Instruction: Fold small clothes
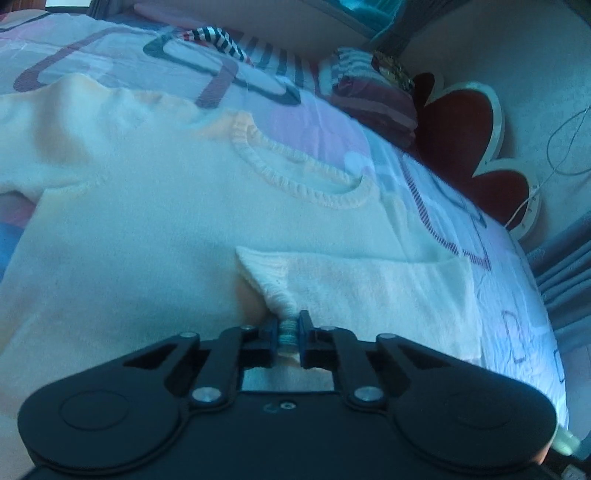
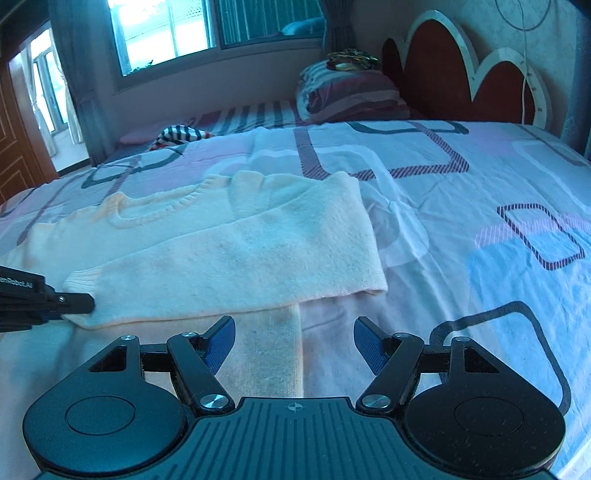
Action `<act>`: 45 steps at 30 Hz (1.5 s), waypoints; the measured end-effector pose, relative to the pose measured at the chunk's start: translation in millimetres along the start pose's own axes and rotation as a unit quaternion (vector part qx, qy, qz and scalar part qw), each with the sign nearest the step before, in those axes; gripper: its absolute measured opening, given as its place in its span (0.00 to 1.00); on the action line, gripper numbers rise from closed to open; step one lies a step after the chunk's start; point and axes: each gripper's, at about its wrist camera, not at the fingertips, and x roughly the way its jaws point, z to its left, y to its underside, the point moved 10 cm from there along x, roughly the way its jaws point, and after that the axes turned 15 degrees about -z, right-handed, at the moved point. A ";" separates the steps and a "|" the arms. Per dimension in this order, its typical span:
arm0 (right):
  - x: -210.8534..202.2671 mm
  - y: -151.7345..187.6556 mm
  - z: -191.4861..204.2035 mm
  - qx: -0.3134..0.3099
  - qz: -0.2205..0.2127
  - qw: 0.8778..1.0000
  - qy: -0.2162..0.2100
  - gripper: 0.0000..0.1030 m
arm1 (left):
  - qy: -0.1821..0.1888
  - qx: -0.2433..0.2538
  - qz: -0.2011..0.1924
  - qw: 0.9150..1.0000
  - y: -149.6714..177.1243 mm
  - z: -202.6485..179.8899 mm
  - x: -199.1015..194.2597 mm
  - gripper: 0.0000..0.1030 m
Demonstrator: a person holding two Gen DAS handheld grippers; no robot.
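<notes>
A cream knit sweater [image 1: 155,221] lies flat on the bed, its ribbed neckline [image 1: 295,181] toward the headboard. One sleeve [image 2: 240,258] is folded across the body. My left gripper [image 1: 289,332] is shut on the ribbed cuff [image 1: 286,330] of that sleeve; in the right wrist view its black fingers [image 2: 75,302] meet the cuff [image 2: 79,282] at the far left. My right gripper [image 2: 294,338] stands open just above the sweater's lower edge [image 2: 269,354], with only cloth lying beneath the gap and nothing pinched.
The bed sheet [image 2: 461,229] with a square pattern spreads to the right. A folded striped quilt [image 2: 351,96] and a red headboard [image 2: 443,62] stand at the far end. A striped garment [image 2: 177,134] lies at the far left, under the window [image 2: 166,29].
</notes>
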 end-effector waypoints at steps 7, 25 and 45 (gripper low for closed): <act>23.1 3.4 -3.2 -0.003 0.004 1.000 0.028 0.68 | 0.039 -0.001 -0.100 0.994 -84.9 -24.0 -26.6 0.07; 65.2 -19.7 -1.5 0.068 -0.004 0.998 0.006 0.11 | -0.066 0.018 -0.102 0.992 -99.8 72.3 -22.7 0.07; 71.9 -22.9 -5.2 0.089 0.017 0.996 -0.008 0.25 | -0.089 0.124 -0.099 0.983 -79.0 55.3 -20.9 0.40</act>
